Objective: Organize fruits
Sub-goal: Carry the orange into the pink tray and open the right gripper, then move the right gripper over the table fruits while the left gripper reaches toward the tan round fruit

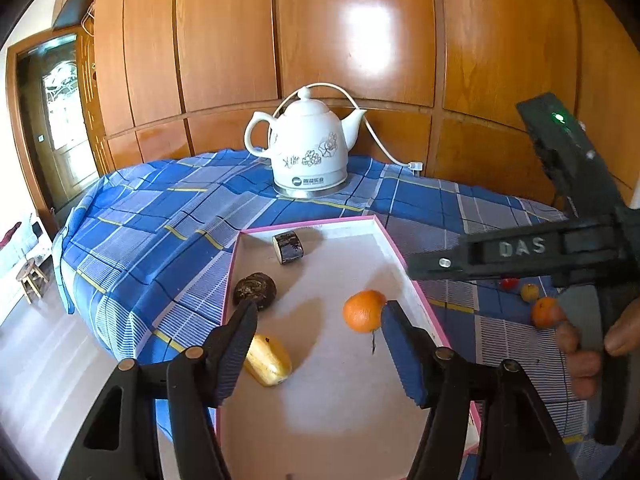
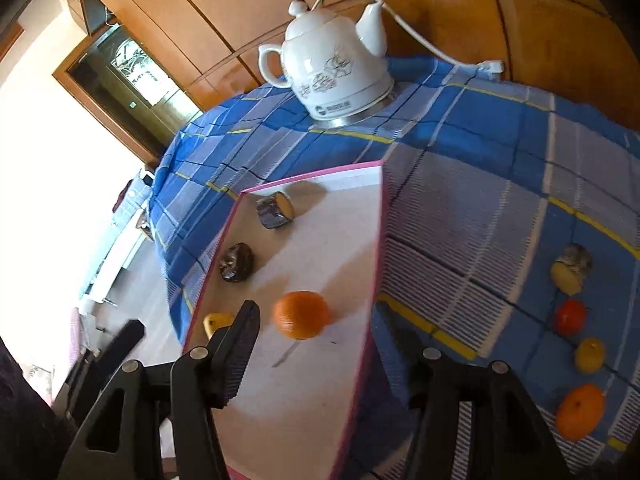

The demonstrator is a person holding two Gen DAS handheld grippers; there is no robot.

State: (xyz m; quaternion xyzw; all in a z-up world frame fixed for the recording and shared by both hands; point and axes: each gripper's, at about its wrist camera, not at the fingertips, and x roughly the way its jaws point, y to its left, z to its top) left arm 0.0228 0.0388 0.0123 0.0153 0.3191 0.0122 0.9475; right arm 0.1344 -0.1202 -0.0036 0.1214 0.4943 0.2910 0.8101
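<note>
Right tool (image 2: 316,328), released, hangs over the tray (image 2: 372,248), orange (image 2: 301,314) lying between its fingers.

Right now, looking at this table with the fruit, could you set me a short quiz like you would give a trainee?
1. True or false: the orange in the pink-edged tray lies clear of the right gripper fingers.
2. How many items lie in the tray? A) two B) four C) six
3. Fill in: behind the tray, on the checked cloth, stands a white ____.

Key:
1. True; both grippers stand open, the left gripper too.
2. B: the orange, a yellow fruit, a dark round fruit and a dark cut piece.
3. Kettle.
</note>
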